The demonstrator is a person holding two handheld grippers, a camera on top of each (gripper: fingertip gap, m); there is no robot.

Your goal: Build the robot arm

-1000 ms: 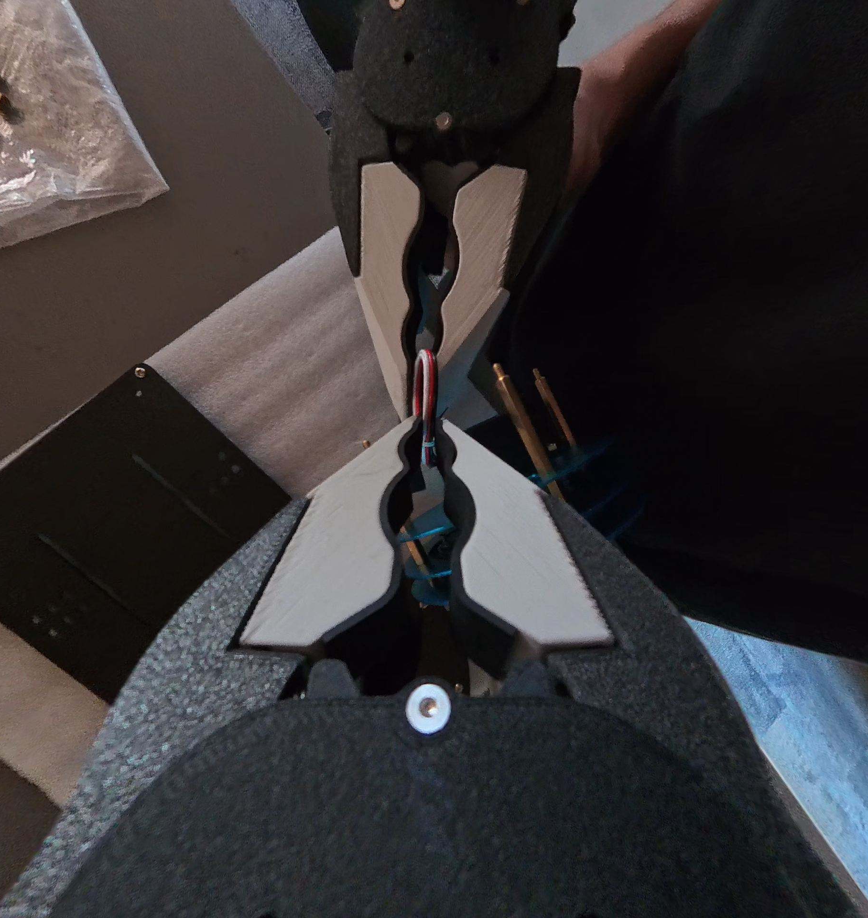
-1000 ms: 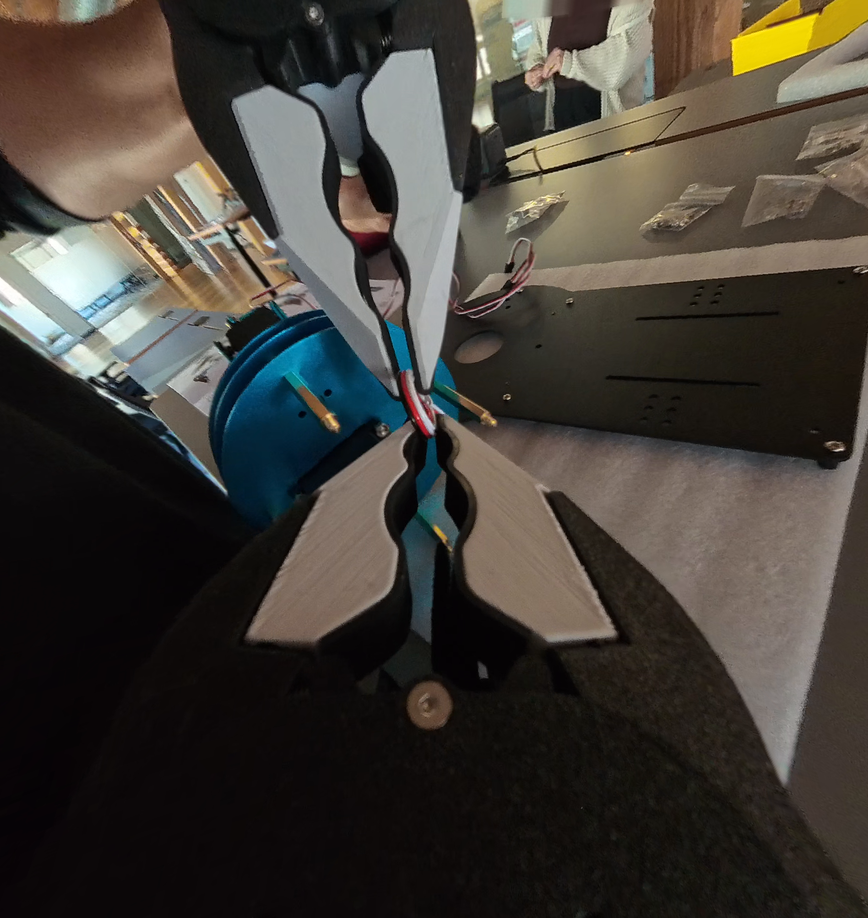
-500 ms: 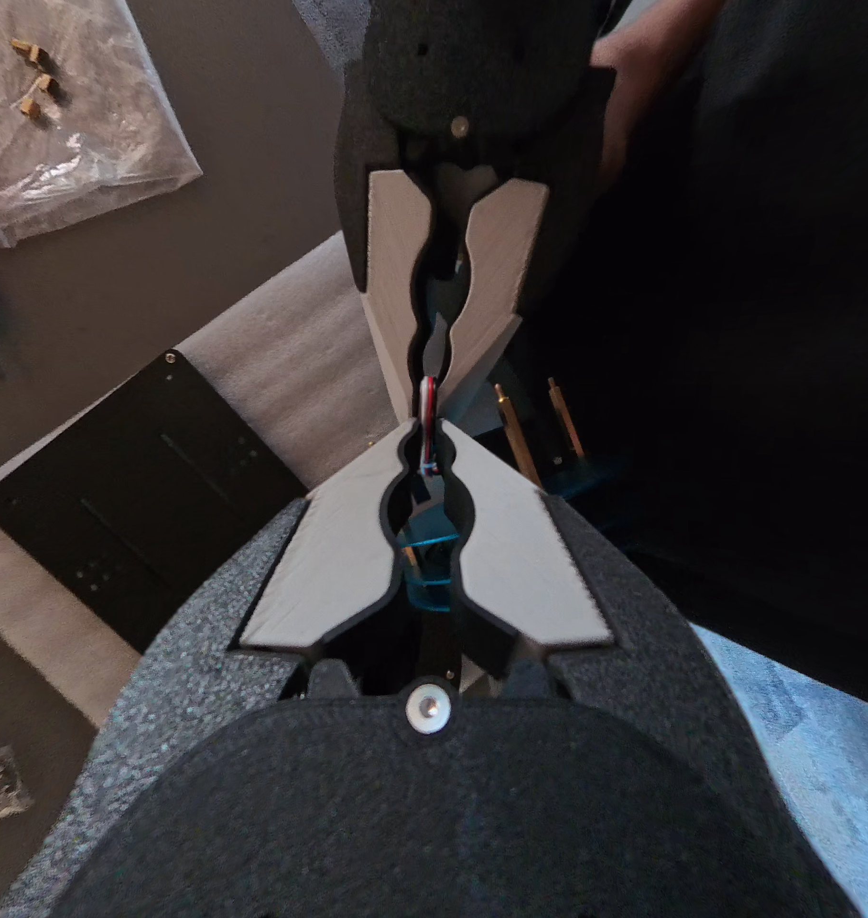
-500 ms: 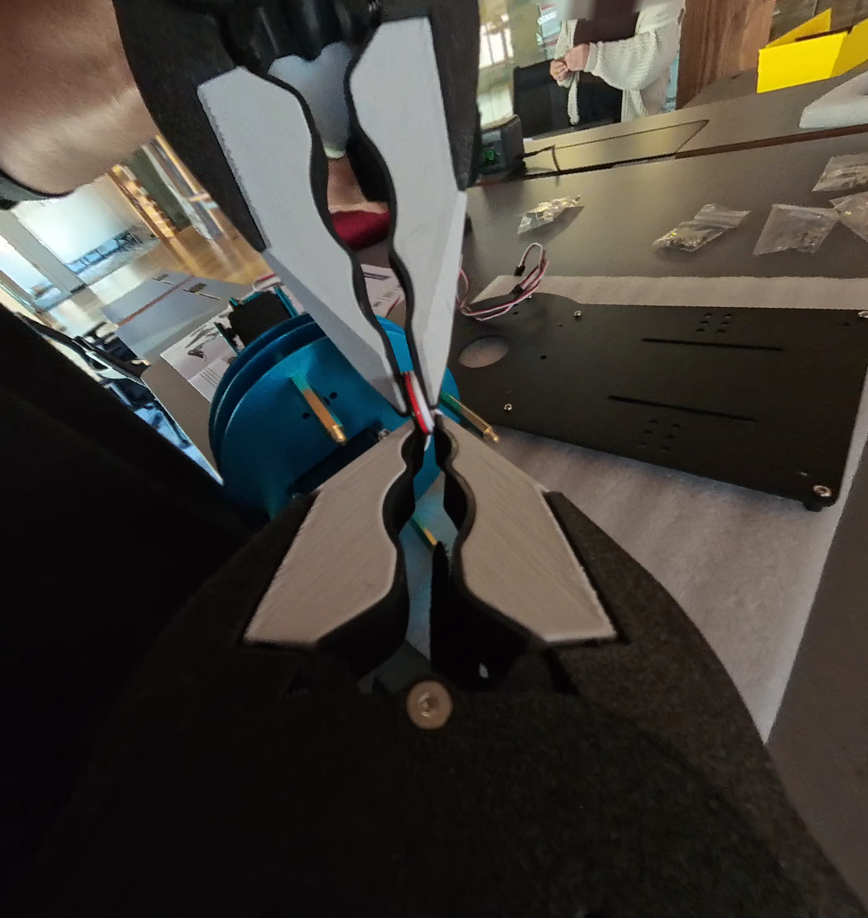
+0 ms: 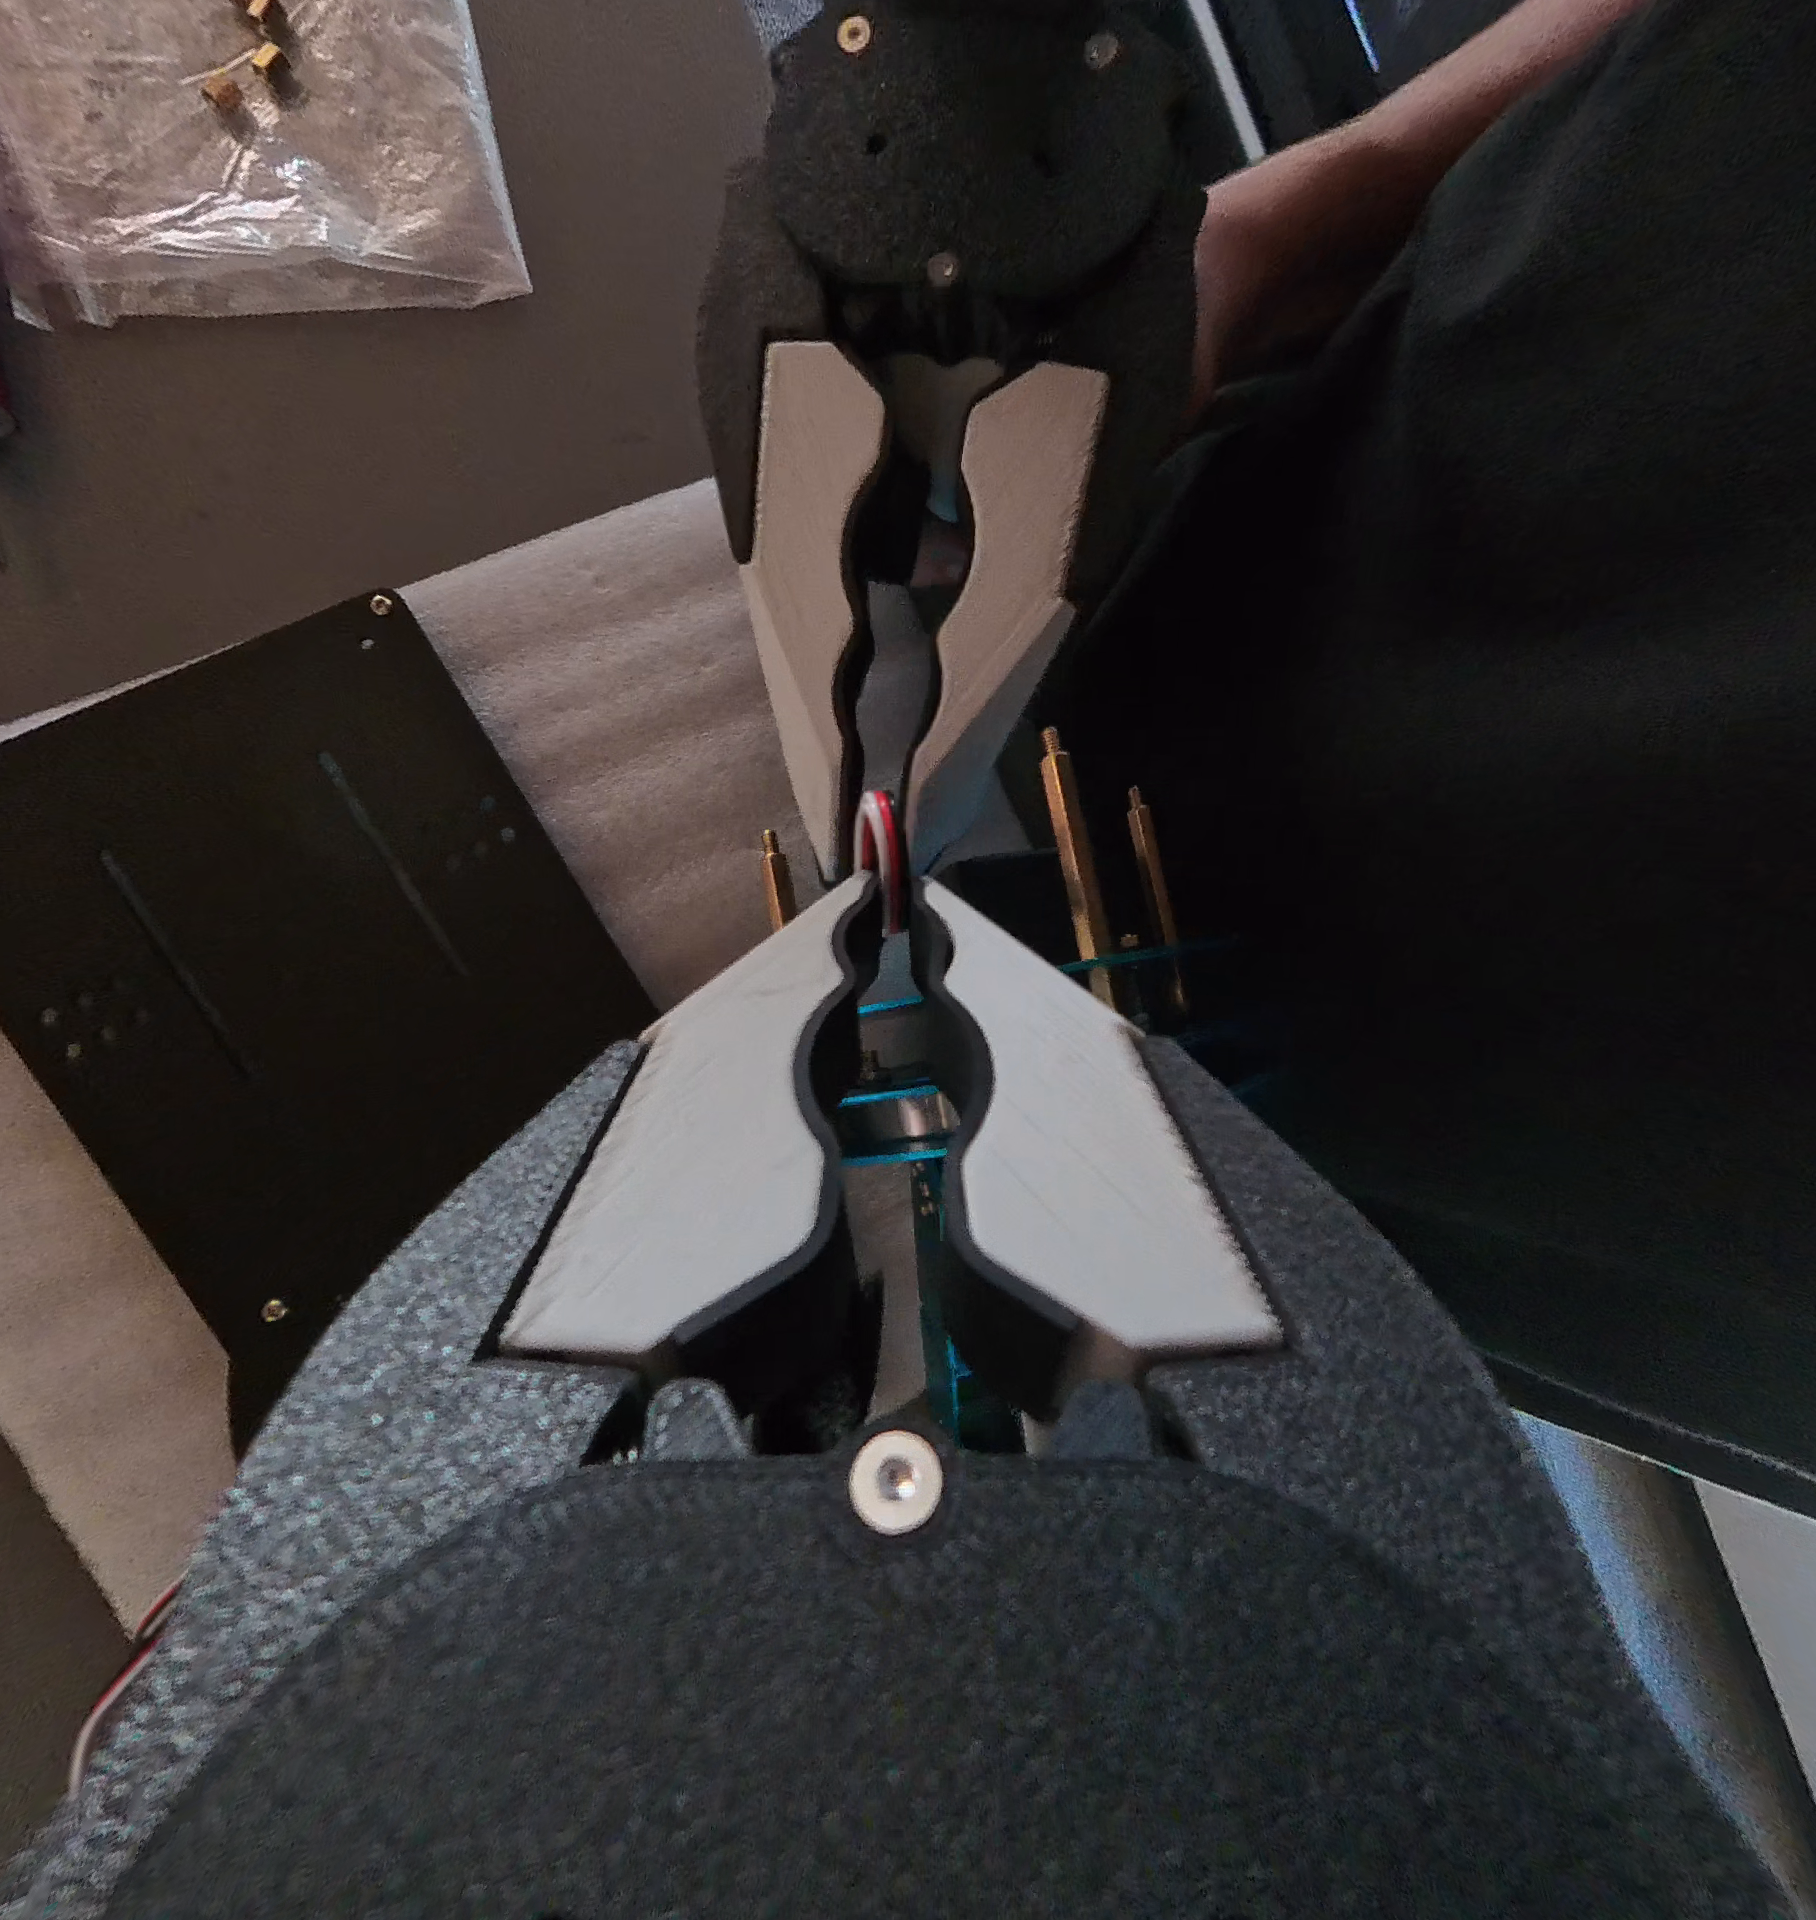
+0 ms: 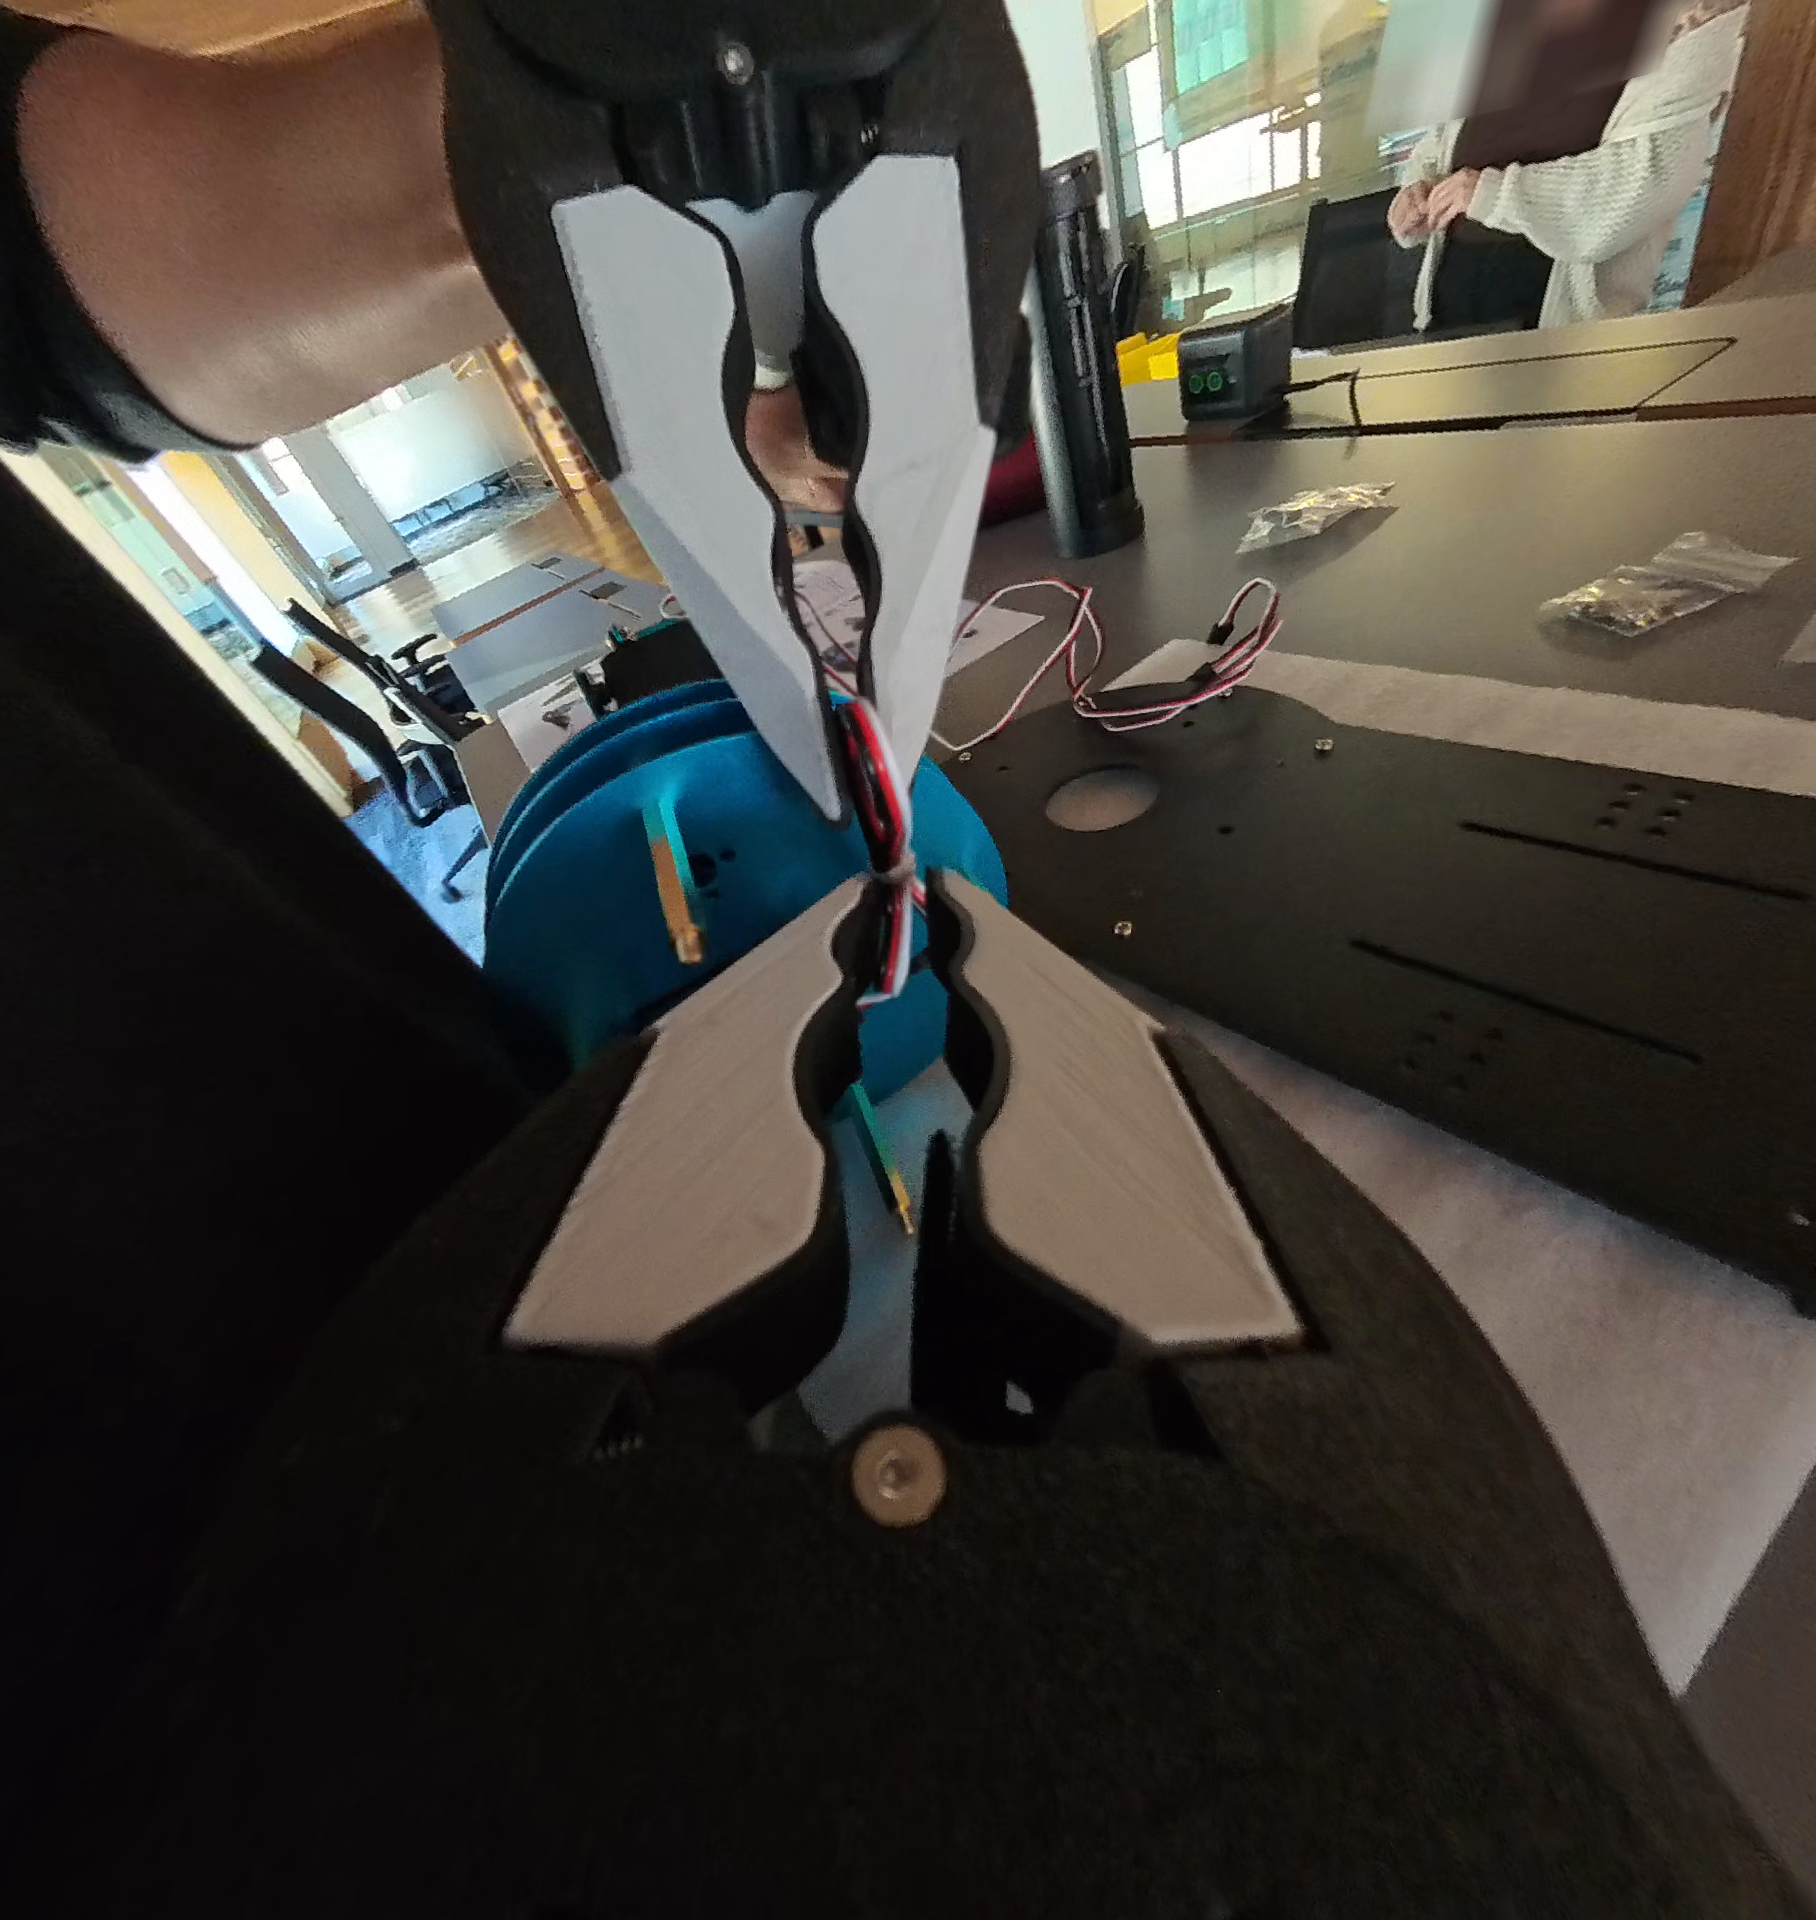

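A red, white and black wire bundle (image 6: 880,805), tied with a thin white tie, is pinched at both ends, tip to tip. My right gripper (image 6: 899,914) is shut on its lower end. My left gripper (image 6: 868,784) comes down from above and is shut on its upper end. In the left wrist view my left gripper (image 5: 888,899) grips the bundle (image 5: 880,847), with my right gripper (image 5: 876,831) opposite. Behind the bundle stands a blue disc assembly (image 6: 738,831) with brass standoffs (image 6: 670,894), which also show in the left wrist view (image 5: 1070,862).
A black drilled plate (image 6: 1403,914) lies on a white foam sheet (image 6: 1403,1351) on the dark table; it also shows in the left wrist view (image 5: 208,935). Another loose wire (image 6: 1143,686), small parts bags (image 6: 1662,597) (image 5: 239,156) and a black cylinder (image 6: 1080,364) lie around. A person (image 6: 1569,208) stands far back. Only a small space, under 4 cm, lies between the two pairs of fingers.
Both grippers stay shut on the bundle. They have drawn slightly apart, so more of the bundle and its tie shows between the tips. The left view has swung over the black plate.
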